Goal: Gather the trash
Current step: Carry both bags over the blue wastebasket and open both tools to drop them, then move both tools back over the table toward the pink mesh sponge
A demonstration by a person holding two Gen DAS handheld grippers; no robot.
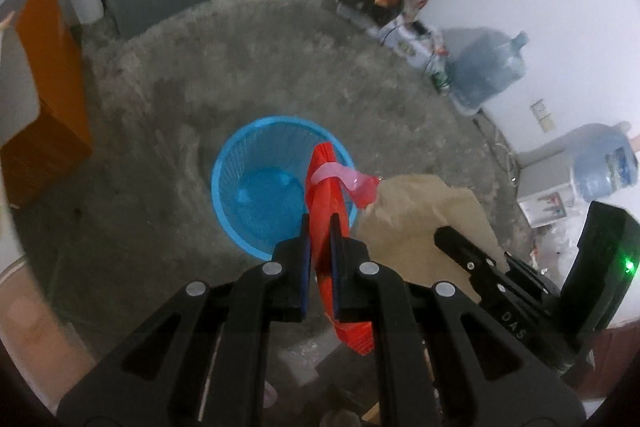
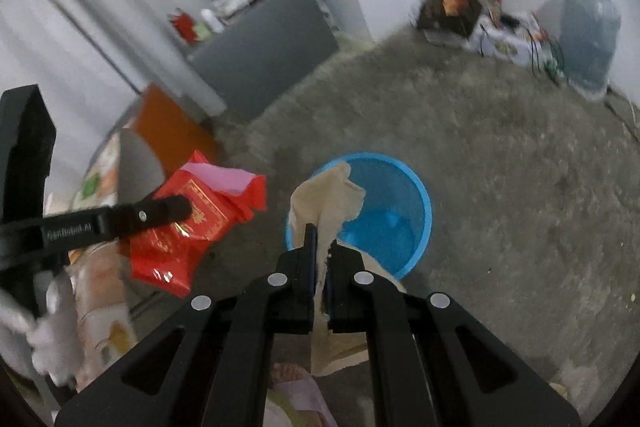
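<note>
Two trash items are gripped: left gripper (image 1: 320,227) clamps a red packet (image 1: 326,199); right gripper (image 2: 322,251) clamps beige paper (image 2: 326,199). Both hang above the empty blue basket (image 1: 224,183). Release remains.

Left gripper (image 1: 321,227): pointing steeply downward, its jaws pressing together on a red packet (image 1: 326,211) that is standing edge-on between the pads.
Right gripper (image 2: 322,239): also angling steeply downward, its jaws clamping a crumpled beige paper (image 2: 328,195) between the pads.
Relative pose: the two grippers are hanging side by side, close but apart, each showing in the other's wrist view.
Hands: lying outside both views.
</note>
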